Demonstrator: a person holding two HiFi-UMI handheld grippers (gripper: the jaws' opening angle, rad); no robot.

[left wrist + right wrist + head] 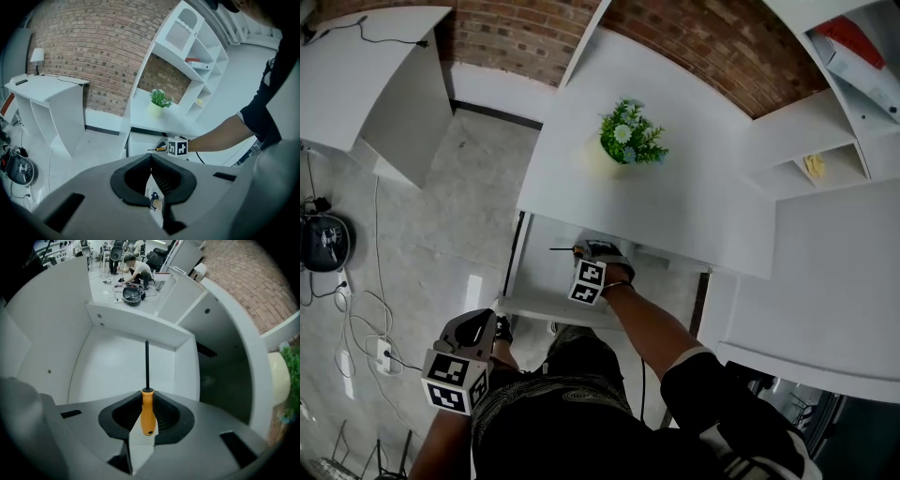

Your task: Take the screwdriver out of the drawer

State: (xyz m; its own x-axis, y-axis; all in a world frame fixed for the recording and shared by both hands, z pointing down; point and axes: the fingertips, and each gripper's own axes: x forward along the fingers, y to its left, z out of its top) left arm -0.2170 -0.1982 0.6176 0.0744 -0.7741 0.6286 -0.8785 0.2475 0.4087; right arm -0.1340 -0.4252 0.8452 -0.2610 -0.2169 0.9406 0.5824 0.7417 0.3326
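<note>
A brick wall (712, 47) stands behind the drawer, and the white tabletop (675, 197) lies directly above it, covering its rear part. A white shelf unit (839, 112) rises well to the right of the drawer. The drawer (546, 281) itself is pulled out from under the tabletop, its white inside bare. A potted plant (630, 136) with green leaves and pale flowers sits on the tabletop, above and behind the drawer. The right claw (146, 399) reaches into the drawer's open part and is clamped on the orange handle of the screwdriver (148, 417), whose dark shaft points straight ahead over the drawer bottom toward one of its walls. The left claw (151, 163) hangs low in front of the drawer, to its left and well apart from it, its jaws pressed together with nothing between them.
</note>
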